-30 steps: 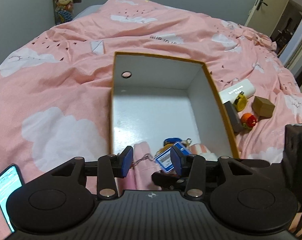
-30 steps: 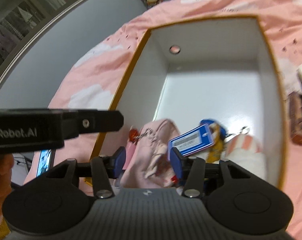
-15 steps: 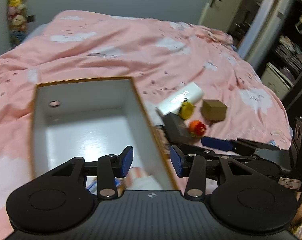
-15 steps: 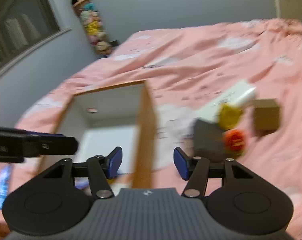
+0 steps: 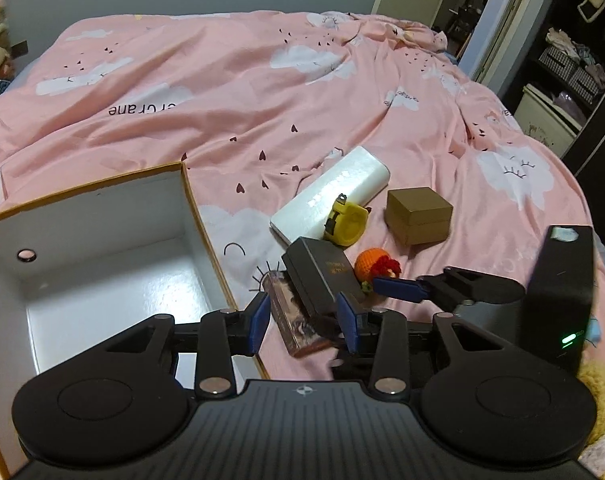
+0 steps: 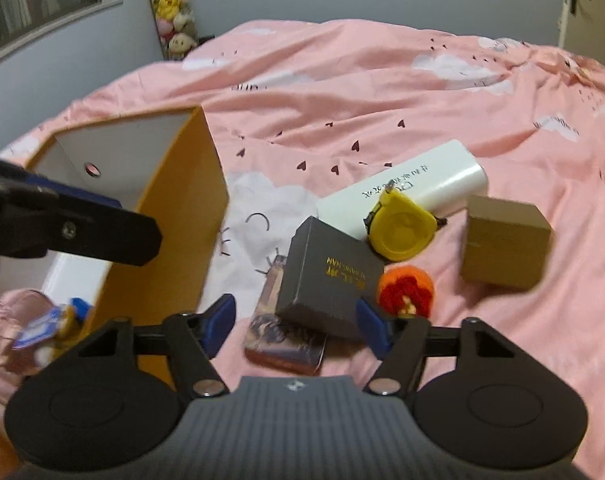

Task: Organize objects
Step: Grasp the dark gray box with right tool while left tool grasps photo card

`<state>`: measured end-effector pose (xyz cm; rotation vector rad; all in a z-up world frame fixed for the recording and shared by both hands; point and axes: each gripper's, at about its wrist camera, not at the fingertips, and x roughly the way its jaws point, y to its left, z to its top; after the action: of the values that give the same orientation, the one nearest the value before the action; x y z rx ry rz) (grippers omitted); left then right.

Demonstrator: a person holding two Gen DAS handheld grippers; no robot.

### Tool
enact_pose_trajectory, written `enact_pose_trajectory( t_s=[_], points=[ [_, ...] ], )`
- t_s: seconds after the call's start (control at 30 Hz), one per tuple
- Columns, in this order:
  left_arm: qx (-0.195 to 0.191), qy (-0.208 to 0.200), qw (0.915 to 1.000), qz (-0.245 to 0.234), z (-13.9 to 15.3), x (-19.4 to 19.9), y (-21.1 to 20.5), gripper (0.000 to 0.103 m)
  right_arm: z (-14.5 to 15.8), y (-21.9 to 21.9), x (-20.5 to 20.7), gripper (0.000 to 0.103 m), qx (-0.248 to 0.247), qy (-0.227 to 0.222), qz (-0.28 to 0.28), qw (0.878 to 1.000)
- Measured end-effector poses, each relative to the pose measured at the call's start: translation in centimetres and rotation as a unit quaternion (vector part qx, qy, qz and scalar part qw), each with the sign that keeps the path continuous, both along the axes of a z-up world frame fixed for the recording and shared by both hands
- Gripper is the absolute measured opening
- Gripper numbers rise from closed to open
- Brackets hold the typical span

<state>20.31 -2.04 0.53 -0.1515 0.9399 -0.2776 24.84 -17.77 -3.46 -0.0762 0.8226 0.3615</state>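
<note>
Nearest, the right gripper has just been opening, jaws apart and empty over a dark grey box lying on a flat printed packet. The left gripper (just narrowing) is unclenched too. Beyond sit a knitted orange toy, yellow tape measure, brown box, white tube. The orange storage box stands left on the pink bedspread.
</note>
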Motion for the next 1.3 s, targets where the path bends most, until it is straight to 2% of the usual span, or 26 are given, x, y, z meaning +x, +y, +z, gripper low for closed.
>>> enact_pose_trajectory(
  t_s=[0.13, 0.33, 0.5, 0.6, 0.67, 0.83, 0.93, 1.03, 1.17, 1.3],
  points=[
    [0.006, 0.003, 1.0000, 0.001, -0.5, 1.2, 0.1, 0.045, -1.7, 1.4, 2.0, 0.069, -0.045, -0.001, 0.008, 0.999],
    [0.013, 0.010, 0.9999, -0.005, -1.4, 2.8, 0.1, 0.042, -3.4, 2.1, 3.3, 0.068, -0.077, -0.003, 0.015, 0.997],
    [0.018, 0.014, 0.9995, -0.020, -1.9, 3.7, -0.5, 0.042, -3.4, 1.7, 3.2, 0.057, -0.087, -0.012, 0.023, 0.996],
    [0.022, 0.019, 0.9990, -0.033, -2.1, 4.3, -1.2, 0.042, -2.6, -0.1, 2.6, 0.048, -0.053, -0.003, 0.010, 0.999],
    [0.030, 0.027, 0.9983, -0.042, -2.4, 4.7, -1.7, 0.042, -2.0, -2.0, 2.3, 0.042, -0.012, 0.012, -0.007, 1.000],
    [0.064, 0.066, 0.9937, -0.065, -3.7, 5.7, -4.2, 0.042, -1.1, -6.7, 1.3, 0.035, 0.078, 0.046, -0.053, 0.994],
    [0.092, 0.098, 0.9887, -0.066, -5.2, 6.6, -5.7, 0.042, -1.6, -8.5, 1.2, 0.035, 0.112, 0.059, -0.068, 0.990],
    [0.093, 0.140, 0.9841, -0.059, -6.8, 8.1, -6.5, 0.047, -2.1, -9.0, 1.4, 0.035, 0.131, 0.066, -0.068, 0.987],
    [0.124, 0.165, 0.9780, -0.031, -8.5, 9.6, -7.1, 0.050, -2.5, -9.9, 1.7, 0.035, 0.157, 0.072, -0.071, 0.982],
    [0.123, 0.204, 0.9712, -0.010, -10.4, 10.6, -7.0, 0.057, -2.9, -11.0, 1.9, 0.035, 0.183, 0.080, -0.075, 0.977]
  ],
)
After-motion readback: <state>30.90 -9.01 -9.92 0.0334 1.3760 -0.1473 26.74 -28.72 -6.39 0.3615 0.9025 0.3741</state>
